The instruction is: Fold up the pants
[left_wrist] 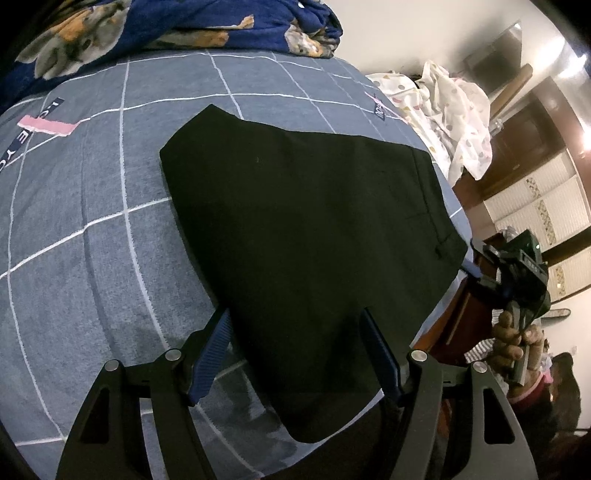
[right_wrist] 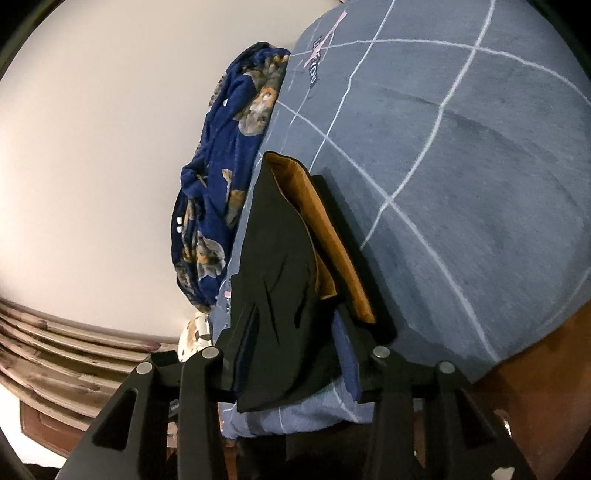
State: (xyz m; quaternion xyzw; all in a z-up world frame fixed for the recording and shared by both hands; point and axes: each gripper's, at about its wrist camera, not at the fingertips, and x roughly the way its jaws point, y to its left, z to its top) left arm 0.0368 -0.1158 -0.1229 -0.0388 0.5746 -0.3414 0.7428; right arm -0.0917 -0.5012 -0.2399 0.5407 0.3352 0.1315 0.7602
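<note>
Black pants [left_wrist: 306,221] lie folded flat on a blue-grey checked bedsheet [left_wrist: 92,221], waistband toward the bed's right edge. My left gripper [left_wrist: 295,332] stands open over their near end, one finger beside the cloth's left edge and the other above the cloth. A hand [left_wrist: 511,339] holds my right gripper [left_wrist: 474,264] at the waistband corner. In the right wrist view the pants [right_wrist: 280,258] show a tan inner lining [right_wrist: 332,236]. Their edge hangs loosely between the fingers of my right gripper [right_wrist: 295,321], and the blue pad [right_wrist: 345,350] on the right shows bare.
A dark blue dog-print blanket [left_wrist: 147,33] [right_wrist: 218,177] is bunched along the bed's far side by the wall. A white patterned garment [left_wrist: 454,122] lies at the bed's right end. The brown wooden bed frame [left_wrist: 454,325] borders the sheet's edge [right_wrist: 461,147].
</note>
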